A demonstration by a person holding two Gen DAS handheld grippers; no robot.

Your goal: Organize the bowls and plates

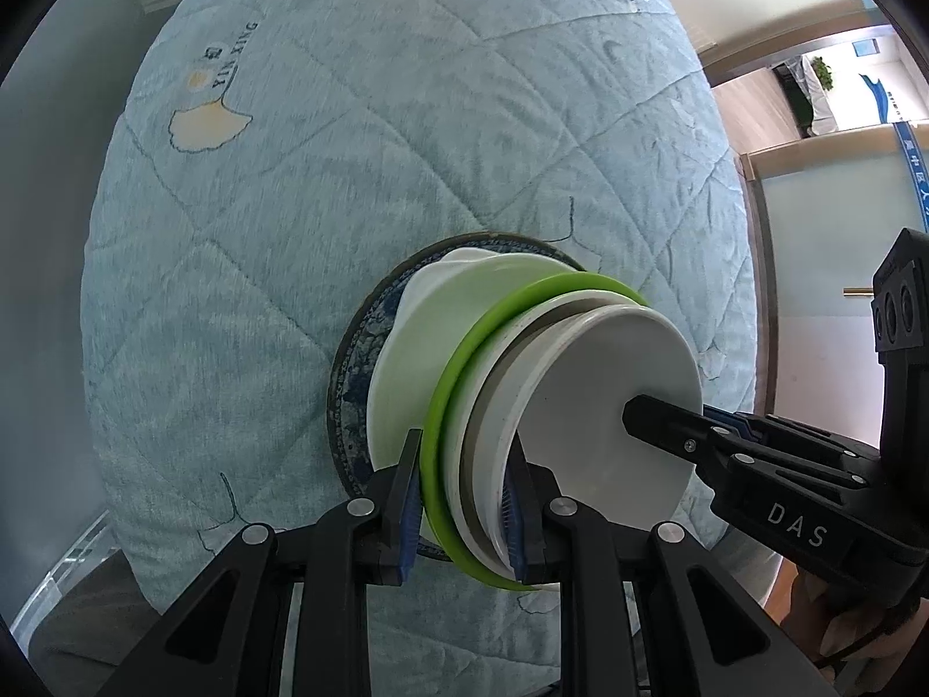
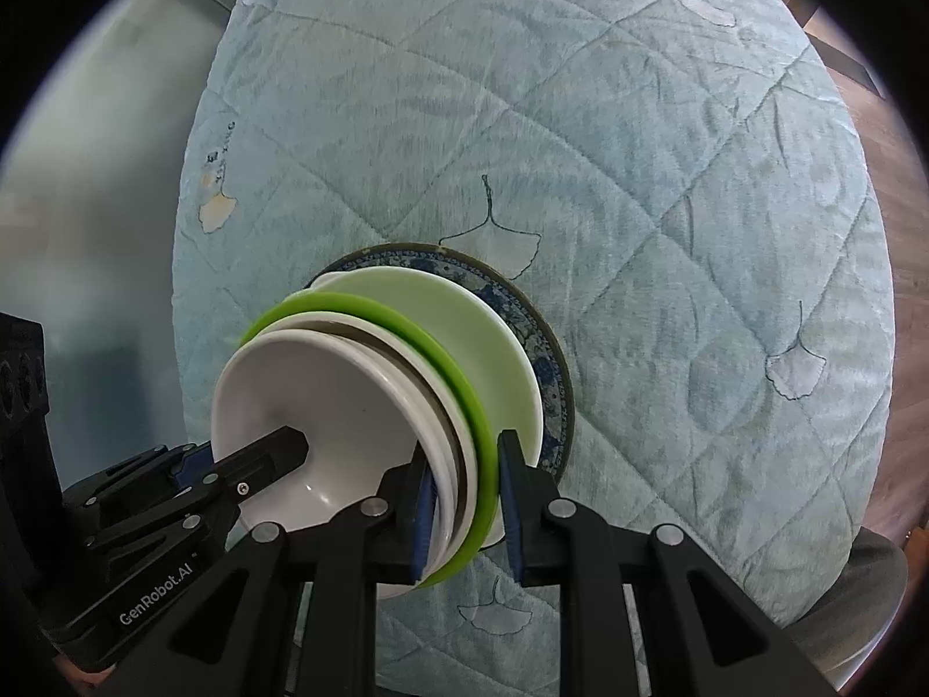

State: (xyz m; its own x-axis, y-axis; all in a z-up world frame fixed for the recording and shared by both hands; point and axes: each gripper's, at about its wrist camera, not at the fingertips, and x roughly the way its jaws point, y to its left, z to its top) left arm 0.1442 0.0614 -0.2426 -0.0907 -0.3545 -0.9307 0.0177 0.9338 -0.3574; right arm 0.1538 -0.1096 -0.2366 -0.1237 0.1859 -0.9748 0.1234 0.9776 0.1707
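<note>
Both grippers clamp the rims of the nested bowls (image 1: pixel 522 395) at lower centre: left gripper (image 1: pixel 464 499), right gripper (image 2: pixel 464 505). Glazed ceramic looks heavy, slippery and breakable.

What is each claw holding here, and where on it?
Both claws clamp the rims of the stacked bowls from opposite sides: left claw, right claw. The stack sits on a blue patterned plate.

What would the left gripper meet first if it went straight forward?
The left gripper already straddles the bowl stack's rims, so it would likely meet the stack's walls at once.
</note>
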